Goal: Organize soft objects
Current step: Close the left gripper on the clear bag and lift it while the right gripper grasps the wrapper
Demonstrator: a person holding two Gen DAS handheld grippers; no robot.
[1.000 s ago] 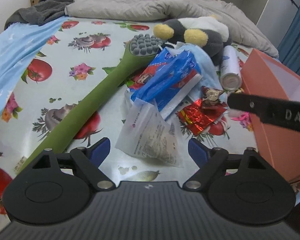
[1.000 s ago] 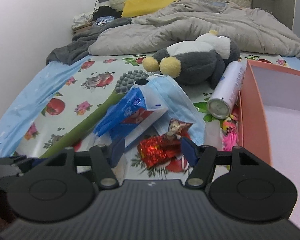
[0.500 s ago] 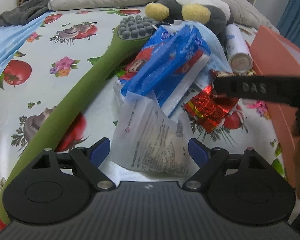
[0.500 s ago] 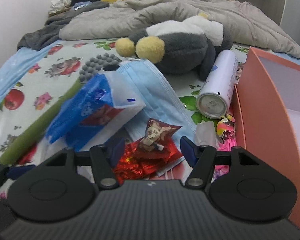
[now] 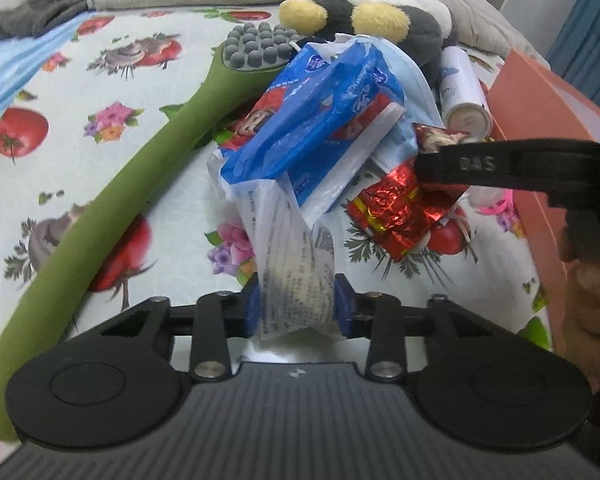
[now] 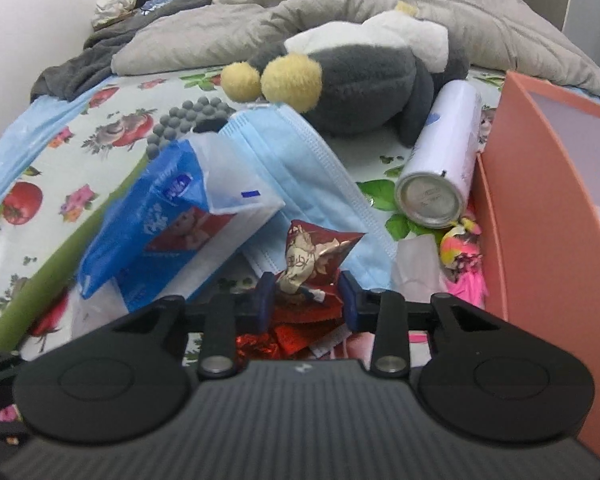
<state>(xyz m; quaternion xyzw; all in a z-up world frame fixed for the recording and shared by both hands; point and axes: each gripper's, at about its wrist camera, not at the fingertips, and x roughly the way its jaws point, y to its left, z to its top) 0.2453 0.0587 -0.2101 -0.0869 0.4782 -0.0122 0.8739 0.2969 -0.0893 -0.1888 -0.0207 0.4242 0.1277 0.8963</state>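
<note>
Both jaws are closing, on clear packet (image 5: 296, 280) and snack packet (image 6: 306, 268).

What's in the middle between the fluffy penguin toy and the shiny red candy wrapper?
A blue face mask lies between the penguin toy and the red wrapper, with the wrapper resting against its near edge. The right wrist view shows it best.

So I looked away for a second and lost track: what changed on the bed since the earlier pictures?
Both grippers came down and are closing. The left gripper now has the clear printed packet between its fingers; the right gripper has the small brown snack packet between its own. The green brush, blue tissue pack, plush toy, can and orange box lie as before.
</note>
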